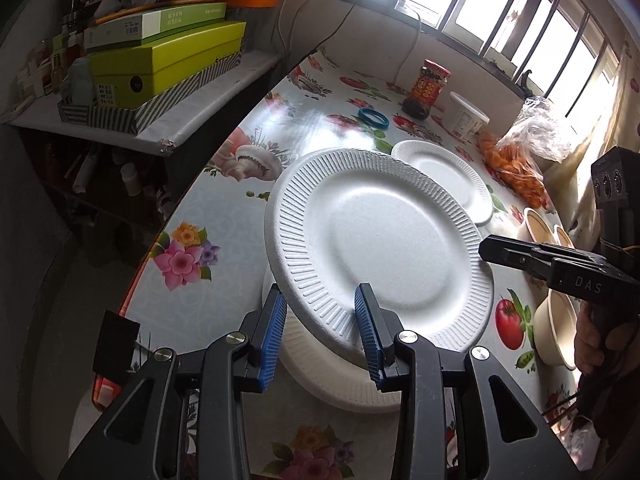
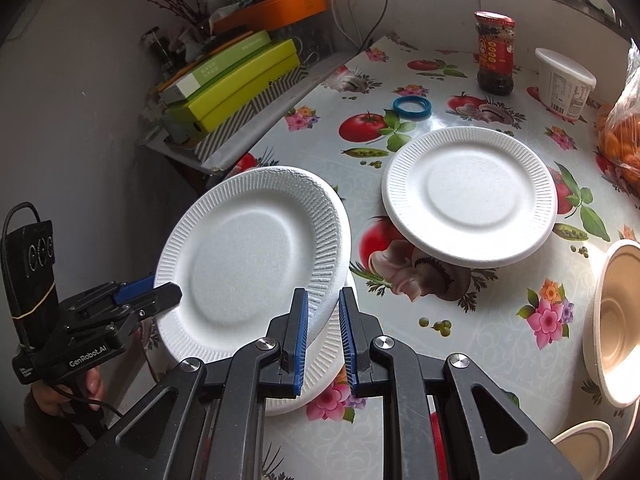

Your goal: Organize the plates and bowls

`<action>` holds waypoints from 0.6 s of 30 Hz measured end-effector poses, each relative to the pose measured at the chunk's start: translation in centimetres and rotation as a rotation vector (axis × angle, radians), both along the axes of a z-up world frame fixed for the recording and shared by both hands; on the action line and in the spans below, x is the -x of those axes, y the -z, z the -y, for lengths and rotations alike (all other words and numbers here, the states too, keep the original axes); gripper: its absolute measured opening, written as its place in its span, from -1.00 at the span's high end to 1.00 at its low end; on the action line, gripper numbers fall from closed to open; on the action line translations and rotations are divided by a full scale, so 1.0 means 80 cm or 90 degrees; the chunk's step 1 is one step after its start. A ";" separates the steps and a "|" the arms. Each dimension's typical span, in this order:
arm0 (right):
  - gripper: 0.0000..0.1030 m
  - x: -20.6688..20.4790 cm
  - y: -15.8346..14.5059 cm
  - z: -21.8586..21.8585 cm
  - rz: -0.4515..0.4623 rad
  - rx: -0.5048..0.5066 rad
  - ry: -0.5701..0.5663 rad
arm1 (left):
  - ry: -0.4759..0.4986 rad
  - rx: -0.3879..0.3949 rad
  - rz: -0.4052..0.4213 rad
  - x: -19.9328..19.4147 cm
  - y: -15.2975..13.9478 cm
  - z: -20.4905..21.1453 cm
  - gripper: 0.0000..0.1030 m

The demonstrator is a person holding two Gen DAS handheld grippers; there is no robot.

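The left gripper (image 1: pixel 320 312) has its jaws spread wide, the tilted foam plate (image 1: pixel 376 248) leaning between them over a second plate (image 1: pixel 340 384) lying flat beneath. At that plate's opposite rim the right gripper (image 2: pixel 323 332) straddles the edge — whether its narrow-set jaws actually pinch it, I cannot tell. Beyond both, another white plate (image 2: pixel 470 196) lies on the flowery worktop (image 2: pixel 440 336), with tan bowls (image 2: pixel 612 320) off to the right.
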State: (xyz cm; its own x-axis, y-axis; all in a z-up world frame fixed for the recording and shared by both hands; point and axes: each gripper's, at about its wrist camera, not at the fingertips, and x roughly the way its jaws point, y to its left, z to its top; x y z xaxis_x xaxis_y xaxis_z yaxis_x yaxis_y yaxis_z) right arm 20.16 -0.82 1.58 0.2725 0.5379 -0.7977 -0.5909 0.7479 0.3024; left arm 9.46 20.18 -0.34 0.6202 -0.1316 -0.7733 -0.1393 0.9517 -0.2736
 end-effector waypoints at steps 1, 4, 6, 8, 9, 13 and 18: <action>0.69 0.002 0.002 -0.001 0.001 0.003 -0.001 | 0.000 -0.001 -0.003 0.001 0.003 0.000 0.29; 0.69 0.006 0.010 -0.001 -0.007 0.006 0.000 | 0.000 -0.006 -0.011 0.004 0.009 0.001 0.29; 0.69 0.007 0.014 -0.001 -0.010 0.007 0.000 | 0.000 -0.008 -0.014 0.006 0.012 0.002 0.29; 0.69 0.009 0.018 0.000 -0.012 0.010 0.001 | 0.002 -0.008 -0.017 0.007 0.015 0.003 0.29; 0.69 0.010 0.020 0.000 -0.013 0.012 0.000 | 0.003 -0.009 -0.019 0.008 0.017 0.004 0.29; 0.69 0.013 0.027 0.001 -0.018 0.020 -0.002 | 0.006 -0.024 -0.028 0.008 0.021 0.009 0.29; 0.69 0.018 0.031 0.000 -0.009 0.034 -0.005 | 0.011 -0.051 -0.048 0.005 0.026 0.017 0.29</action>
